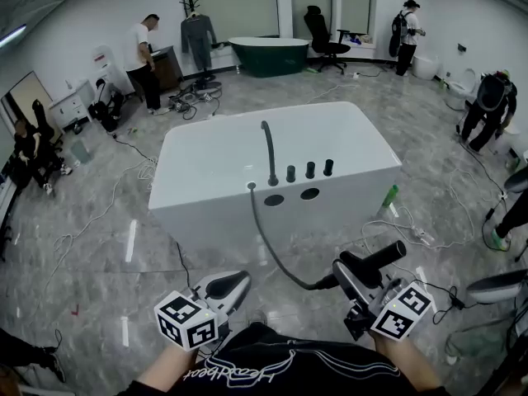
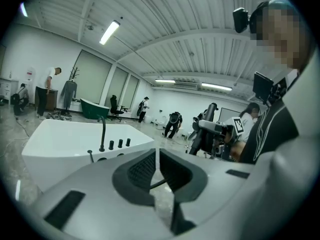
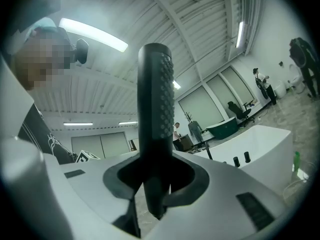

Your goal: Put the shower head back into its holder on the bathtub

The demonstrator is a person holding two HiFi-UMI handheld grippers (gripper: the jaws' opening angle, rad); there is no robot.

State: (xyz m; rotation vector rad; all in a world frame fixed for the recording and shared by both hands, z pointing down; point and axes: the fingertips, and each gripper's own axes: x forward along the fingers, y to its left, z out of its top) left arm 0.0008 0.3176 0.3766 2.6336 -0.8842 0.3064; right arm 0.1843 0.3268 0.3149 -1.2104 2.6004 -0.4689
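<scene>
Grey marble floor (image 1: 49,304) underfoot; nearest, the left gripper (image 1: 233,285) has its jaws pressed together, empty; the right gripper (image 1: 351,280) pinches the shower head (image 1: 388,254) by its handle (hose (image 1: 268,236) trailing), well short of the bathtub (image 1: 206,155); a taut or snagged hose could twist it loose.

Across the grey marble floor (image 1: 91,295) we see a dark green bathtub (image 1: 268,54) by the far wall. A black office chair (image 1: 323,38) sits just right of it, and a coat stand (image 1: 196,31) hung with a grey garment stands to its left. Cables (image 1: 194,99) tangle near a standing person in a white shirt (image 1: 142,52). A green bottle (image 1: 389,196) stands on the floor.
</scene>
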